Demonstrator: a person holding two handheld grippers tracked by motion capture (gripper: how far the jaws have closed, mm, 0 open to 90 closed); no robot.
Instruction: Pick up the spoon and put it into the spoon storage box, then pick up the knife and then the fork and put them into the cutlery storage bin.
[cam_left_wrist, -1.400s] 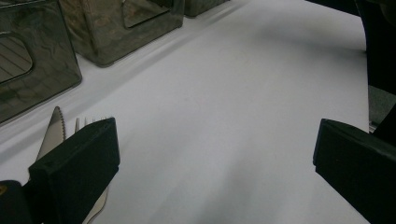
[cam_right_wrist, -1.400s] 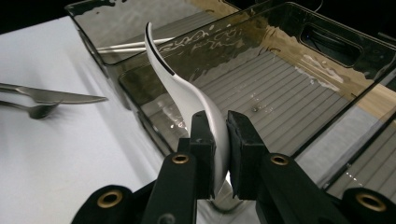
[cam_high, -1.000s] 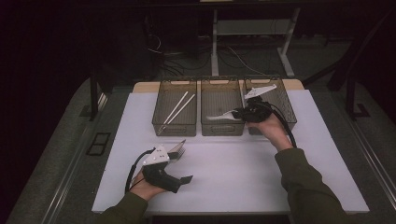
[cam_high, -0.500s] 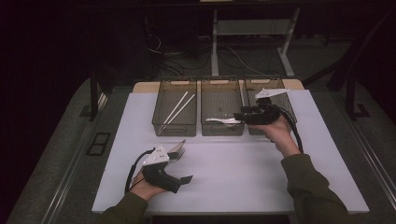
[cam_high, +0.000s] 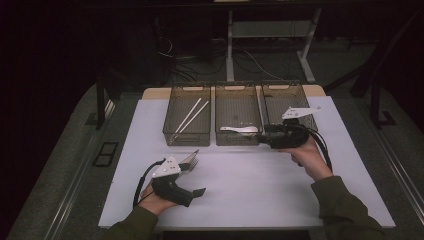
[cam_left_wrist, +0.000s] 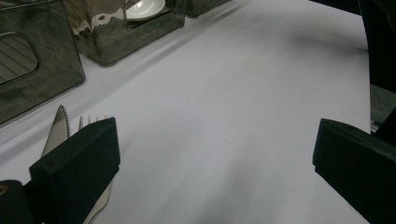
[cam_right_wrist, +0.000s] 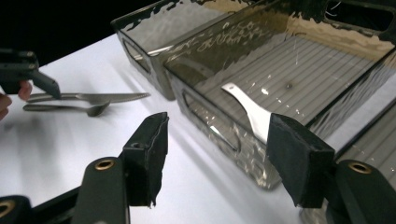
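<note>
- Right now the right gripper hangs at the near edge of the middle bin, and its jaws have just been opening; they stand partly apart with nothing pinched between them.
- Seen from the right gripper view, the white spoon lies inside the middle bin on its ribbed floor, handle slanting toward the near wall, just past the right gripper's pads and not touched by them.
- From the high view the same spoon rests near the front of the middle bin, free of any grip.
- Over on the left, the left gripper sits low on the white table, held in the person's left hand; its jaws stand wide with bare table between them.
- Beside that gripper's left pad in the left gripper view lie a knife and a fork, flat on the table, side by side, not gripped.
- Two white chopsticks lie slantwise in the left bin.
- Farther right stands the right bin, partly covered by the right gripper's grey plate; I cannot tell what it holds.
- Both grippers are well apart from each other.
</note>
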